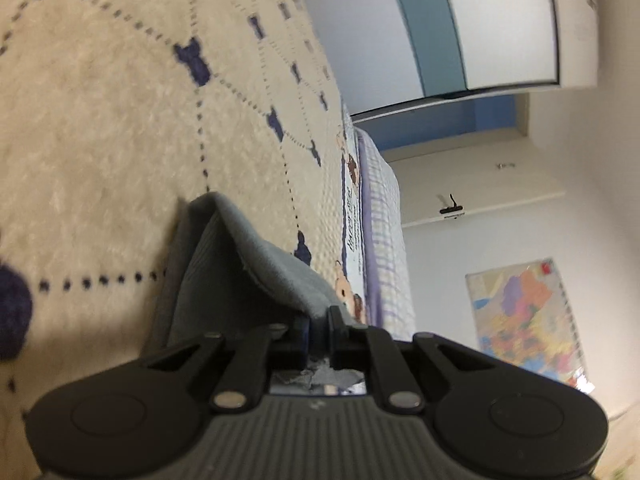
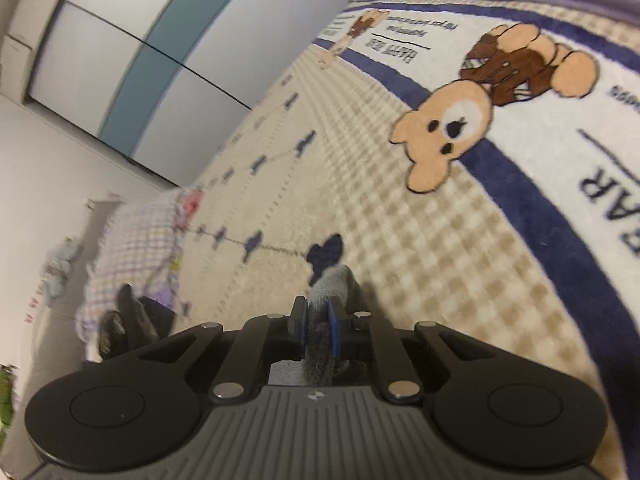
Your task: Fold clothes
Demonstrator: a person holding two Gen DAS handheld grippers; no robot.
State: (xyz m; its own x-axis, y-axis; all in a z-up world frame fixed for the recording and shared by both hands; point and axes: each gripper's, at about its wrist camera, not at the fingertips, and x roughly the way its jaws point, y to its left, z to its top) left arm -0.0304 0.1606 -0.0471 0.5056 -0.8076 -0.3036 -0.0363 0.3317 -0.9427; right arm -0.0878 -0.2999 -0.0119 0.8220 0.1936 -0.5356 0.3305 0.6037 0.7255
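A grey garment [image 1: 224, 264] lies on a fluffy cream blanket [image 1: 100, 120] with navy dotted lines. My left gripper [image 1: 319, 322] is shut on a raised fold of this grey cloth, which slopes down from the jaws onto the blanket. In the right wrist view, my right gripper [image 2: 316, 326] is shut on another bunch of the grey garment [image 2: 330, 284], pinched between its blue pads. Most of the garment is hidden below both grippers.
The blanket [image 2: 400, 260] has a teddy bear print [image 2: 452, 124] and a navy border. A checked lilac pillow or quilt [image 2: 136, 240] lies at the left. Wardrobe doors [image 1: 440, 32] and a wall map [image 1: 528, 316] stand beyond the bed.
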